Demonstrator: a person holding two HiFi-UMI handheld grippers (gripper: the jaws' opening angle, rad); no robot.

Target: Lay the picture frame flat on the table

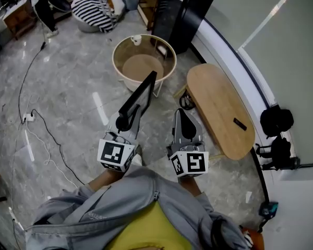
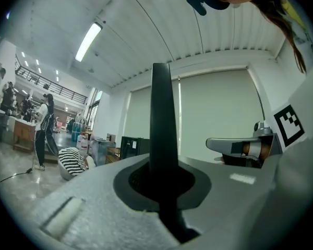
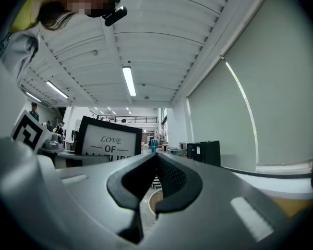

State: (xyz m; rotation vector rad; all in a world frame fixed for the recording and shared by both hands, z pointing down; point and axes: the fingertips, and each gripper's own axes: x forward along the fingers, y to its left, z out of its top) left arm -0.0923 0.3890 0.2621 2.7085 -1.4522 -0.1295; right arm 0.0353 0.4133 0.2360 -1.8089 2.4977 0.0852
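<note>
Nearest, the left hand-held gripper [image 1: 124, 123] was clamped on the black-bordered picture frame [image 1: 139, 94], which stood on edge with its long axis running forward and upward. The right hand-held gripper [image 1: 182, 116] alongside was closed and empty. Farther off to the right lay the oval wooden bench [image 1: 219, 108].

Striped beanbag [image 1: 94, 9]; black cabinet [image 1: 182, 12]; floor cable [image 1: 21, 87]

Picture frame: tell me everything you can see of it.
The picture frame is a thin black rectangle. Its front holds a white sheet printed LOVE OF, with the lower lines hidden. It stands upright on edge in the air, its lower edge clamped in the shut left gripper. Nothing else touches it, and it is not yet on the table.
</note>
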